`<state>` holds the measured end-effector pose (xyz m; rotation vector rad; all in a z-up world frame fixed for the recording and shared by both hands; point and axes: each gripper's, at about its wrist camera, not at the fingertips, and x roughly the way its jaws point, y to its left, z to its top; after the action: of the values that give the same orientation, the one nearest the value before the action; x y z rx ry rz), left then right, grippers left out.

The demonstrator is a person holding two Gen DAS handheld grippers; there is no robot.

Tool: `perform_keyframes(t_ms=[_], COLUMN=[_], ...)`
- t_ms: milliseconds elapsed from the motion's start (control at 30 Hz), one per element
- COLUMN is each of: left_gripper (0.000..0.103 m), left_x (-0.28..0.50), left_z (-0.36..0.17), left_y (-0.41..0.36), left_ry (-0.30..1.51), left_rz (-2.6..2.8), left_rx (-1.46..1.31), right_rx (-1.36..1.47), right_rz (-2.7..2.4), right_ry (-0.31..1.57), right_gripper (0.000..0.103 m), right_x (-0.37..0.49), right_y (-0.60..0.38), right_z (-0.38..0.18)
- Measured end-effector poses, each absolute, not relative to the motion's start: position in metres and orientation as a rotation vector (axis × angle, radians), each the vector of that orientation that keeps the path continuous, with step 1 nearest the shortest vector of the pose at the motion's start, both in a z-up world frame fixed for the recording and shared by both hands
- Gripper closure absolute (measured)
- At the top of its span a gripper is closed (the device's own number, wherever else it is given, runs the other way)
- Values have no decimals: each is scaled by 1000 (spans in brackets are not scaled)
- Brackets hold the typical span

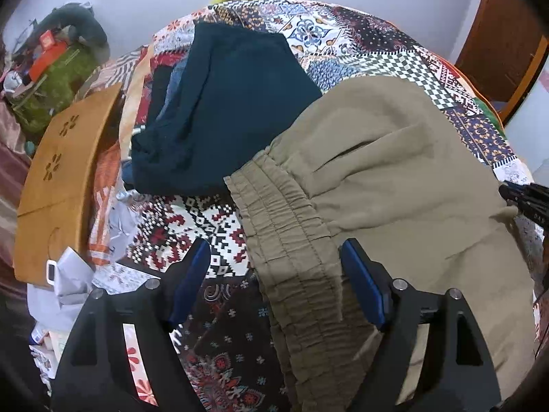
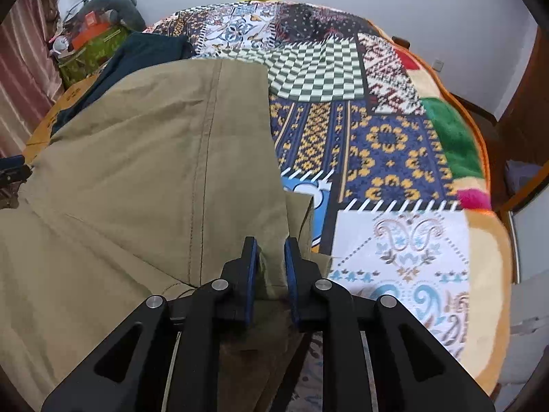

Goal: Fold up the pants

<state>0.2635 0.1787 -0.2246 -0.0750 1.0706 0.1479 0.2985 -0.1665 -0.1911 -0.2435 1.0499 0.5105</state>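
At the far left of your left wrist view a brown wooden board with flower-shaped cut-outs point(image 1: 58, 185) leans at the edge of the bed, with a cluttered green box point(image 1: 51, 79) behind it. Next comes a dark teal folded garment point(image 1: 226, 103), lying on the colourful patchwork bedspread point(image 1: 360, 37) and just beside the task's thing. The khaki cotton pants with a gathered elastic waistband point(image 1: 394, 178) lie spread on the bedspread across the centre and right of this view, the waistband point(image 1: 288, 237) running down toward you.

Your left gripper point(image 1: 274, 281) has its blue-padded fingers point(image 1: 360, 285) spread wide. The waistband passes between them, close to the right-hand pad, but neither pad presses on it. At the right edge, the black tip of your right gripper point(image 1: 525, 199) shows at the pants' far side.

In your right wrist view the pants fill the left half, a stitched seam point(image 2: 206, 144) running down the cloth, with the teal garment peeking out behind at the upper left. Your right gripper's blue pads point(image 2: 252, 267) stand close together and pinch a fold of the khaki cloth at the leg's edge. To the right lies bare bedspread, and beyond it dark wooden furniture point(image 2: 535, 110) against the pale wall.
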Motion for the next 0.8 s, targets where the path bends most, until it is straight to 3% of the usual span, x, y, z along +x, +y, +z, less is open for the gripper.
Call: perform_keyframes(t_ms=[200, 367, 567, 800], left_gripper=[17, 16, 15, 15], left_x=[264, 286, 317, 343], left_z=[-201, -195, -210, -257], left_y=[193, 212, 234, 242], left_ry=[1023, 1018, 1069, 1181], left_rz=[165, 202, 248, 197], left_rx=[-73, -98, -153, -256], right_rx=[-195, -188, -161, -134], right_rz=[535, 571, 599, 606], right_ry=[970, 871, 827, 894], right_gripper=[66, 58, 57, 57], right_x=[298, 306, 337, 388], right_y=[-170, -156, -133, -110], right_z=[-153, -122, -114, -142])
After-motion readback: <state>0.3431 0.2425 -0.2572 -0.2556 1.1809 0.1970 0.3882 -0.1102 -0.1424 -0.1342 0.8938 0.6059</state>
